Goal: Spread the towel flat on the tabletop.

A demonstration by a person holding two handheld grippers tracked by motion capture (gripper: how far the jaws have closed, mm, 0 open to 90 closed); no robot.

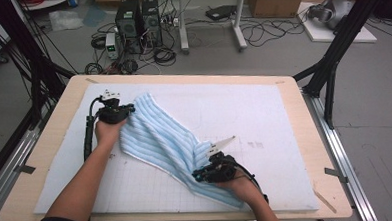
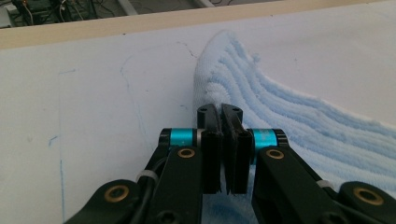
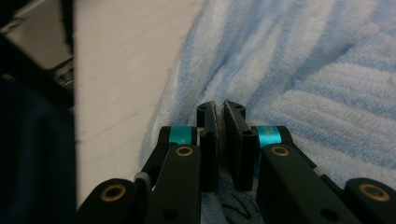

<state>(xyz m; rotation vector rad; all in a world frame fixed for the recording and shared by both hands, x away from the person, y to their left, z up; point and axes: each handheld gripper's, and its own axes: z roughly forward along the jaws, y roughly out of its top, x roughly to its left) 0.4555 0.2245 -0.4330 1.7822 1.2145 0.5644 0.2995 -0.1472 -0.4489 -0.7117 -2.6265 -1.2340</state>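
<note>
I am clamping my left gripper point(image 1: 126, 109) on the far corner of the blue striped towel point(image 1: 160, 139), lying diagonally across the white mat point(image 1: 264, 112); my right gripper point(image 1: 201, 176) is pinching its near edge.

Blue-and-white striped towel point(image 1: 160, 137)

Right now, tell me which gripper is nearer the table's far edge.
Left. The left gripper grips the towel at its far end, close to the table's far edge. The right gripper grips the towel's near end, by the near edge.
</note>
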